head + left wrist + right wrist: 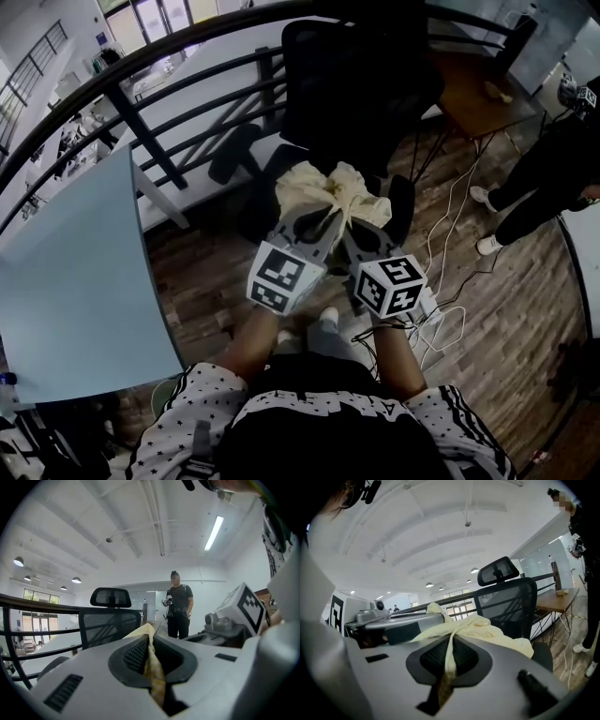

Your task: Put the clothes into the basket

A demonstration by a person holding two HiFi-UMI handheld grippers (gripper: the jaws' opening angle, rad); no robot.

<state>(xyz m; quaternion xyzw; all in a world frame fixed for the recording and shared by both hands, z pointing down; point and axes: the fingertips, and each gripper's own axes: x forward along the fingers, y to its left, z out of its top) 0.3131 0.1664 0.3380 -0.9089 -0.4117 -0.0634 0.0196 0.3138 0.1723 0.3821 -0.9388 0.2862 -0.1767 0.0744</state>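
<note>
A cream-yellow garment (pixel 339 192) hangs bunched in the air between both grippers, in front of a black office chair (pixel 361 84). My left gripper (pixel 317 214) is shut on a fold of the cloth (pixel 152 665), pinched between its dark pads. My right gripper (pixel 352 220) is shut on another fold of the garment (pixel 451 656), and the rest of the cloth (pixel 487 627) spreads out beyond its jaws. The two grippers are held close side by side. No basket shows in any view.
A light blue table (pixel 70 291) lies to the left. A black railing (pixel 178 56) curves across the back. A wooden table (pixel 483 89) stands at the far right, near a standing person (pixel 548 178). White cables (pixel 450 323) lie on the wooden floor.
</note>
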